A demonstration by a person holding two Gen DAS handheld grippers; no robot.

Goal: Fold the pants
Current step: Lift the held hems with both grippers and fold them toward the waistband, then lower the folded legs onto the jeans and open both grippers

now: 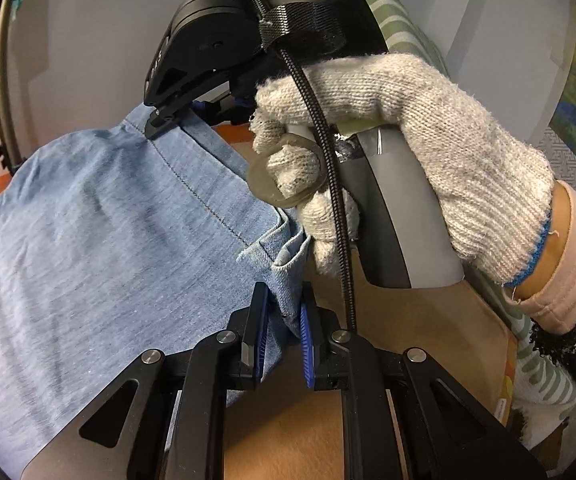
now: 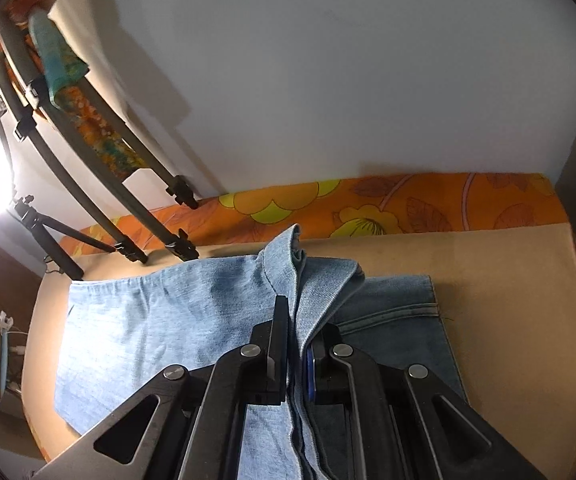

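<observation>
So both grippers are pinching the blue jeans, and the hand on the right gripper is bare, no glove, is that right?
Not quite. The hand holding the right gripper wears a knitted grey-white glove, as the left wrist view shows. The rest holds: the left gripper and the right gripper are both shut on the light blue jeans.

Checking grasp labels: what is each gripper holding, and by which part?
Both hold the jeans. Left gripper pinches a hemmed corner edge. Right gripper pinches a raised fold of denim near the hem.
</observation>
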